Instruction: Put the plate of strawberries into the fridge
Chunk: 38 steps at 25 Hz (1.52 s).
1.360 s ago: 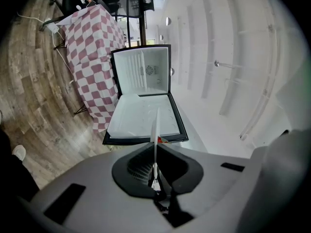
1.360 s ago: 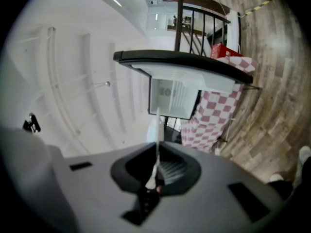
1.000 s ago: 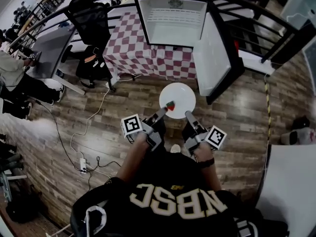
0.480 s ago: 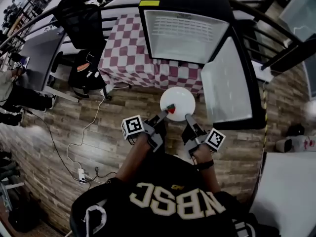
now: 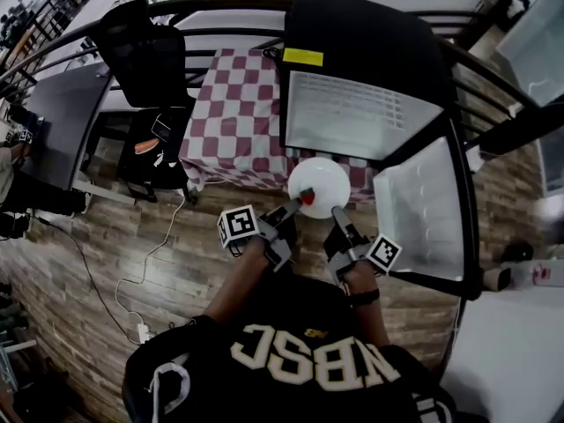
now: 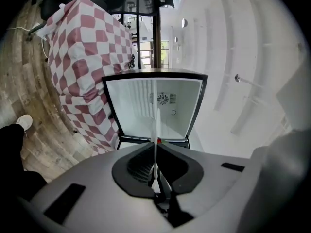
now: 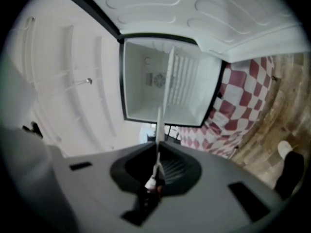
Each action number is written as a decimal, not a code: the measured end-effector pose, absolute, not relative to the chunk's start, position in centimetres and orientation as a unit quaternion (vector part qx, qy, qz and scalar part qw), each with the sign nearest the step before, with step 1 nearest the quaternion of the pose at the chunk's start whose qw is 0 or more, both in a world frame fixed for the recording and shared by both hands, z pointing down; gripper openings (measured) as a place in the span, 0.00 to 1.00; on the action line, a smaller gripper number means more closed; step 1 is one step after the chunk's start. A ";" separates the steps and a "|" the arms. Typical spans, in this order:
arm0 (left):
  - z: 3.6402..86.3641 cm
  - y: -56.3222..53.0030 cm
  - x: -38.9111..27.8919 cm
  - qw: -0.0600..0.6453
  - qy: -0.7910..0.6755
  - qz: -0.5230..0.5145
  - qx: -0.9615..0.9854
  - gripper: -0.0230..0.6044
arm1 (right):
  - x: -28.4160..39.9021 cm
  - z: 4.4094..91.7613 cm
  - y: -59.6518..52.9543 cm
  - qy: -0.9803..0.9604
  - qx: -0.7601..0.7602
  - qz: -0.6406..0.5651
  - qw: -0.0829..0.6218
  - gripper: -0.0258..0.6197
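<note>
Plate [image 5: 319, 183], round, white and smooth, hangs above the wooden plank floor [image 5: 132, 236], just before the open fridge [image 5: 352, 117], with a red strawberry [image 5: 307, 196] at its near edge. Left tongs [image 5: 291, 208] and right tongs [image 5: 337, 210] are each almost closed, pinching the thin rim. The fridge's white inside lies open ahead. Its door [image 5: 419, 210] swings wide to the right, and a checkered cloth [image 5: 233, 113] hangs to the left.

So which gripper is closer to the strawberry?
Left. The left gripper pinches the plate at its rim, right beside the strawberry; the right gripper pinches the rim farther off, on the strawberry's right.
</note>
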State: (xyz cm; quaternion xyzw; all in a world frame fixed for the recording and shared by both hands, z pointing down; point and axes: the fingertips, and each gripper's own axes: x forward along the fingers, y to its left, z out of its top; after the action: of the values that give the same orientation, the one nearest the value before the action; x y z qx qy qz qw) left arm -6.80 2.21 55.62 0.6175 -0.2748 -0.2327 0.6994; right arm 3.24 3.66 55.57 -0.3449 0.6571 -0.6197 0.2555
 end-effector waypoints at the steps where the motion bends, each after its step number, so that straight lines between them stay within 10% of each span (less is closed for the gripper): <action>1: 55.6 1.5 -7.1 0.702 -0.272 -0.232 0.615 0.08 | 2.9 55.5 3.0 0.657 -0.348 -0.618 0.256 0.09; 38: 54.4 -16.1 -2.5 0.689 -0.291 -0.210 0.630 0.08 | 7.5 54.2 -14.1 0.636 -0.347 -0.624 0.293 0.09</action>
State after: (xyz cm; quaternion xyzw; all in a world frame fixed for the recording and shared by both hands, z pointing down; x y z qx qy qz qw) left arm -2.48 -16.06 54.35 0.6297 -0.2909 -0.2104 0.6889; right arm 7.55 -14.08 54.22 -0.3467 0.6364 -0.6236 0.2933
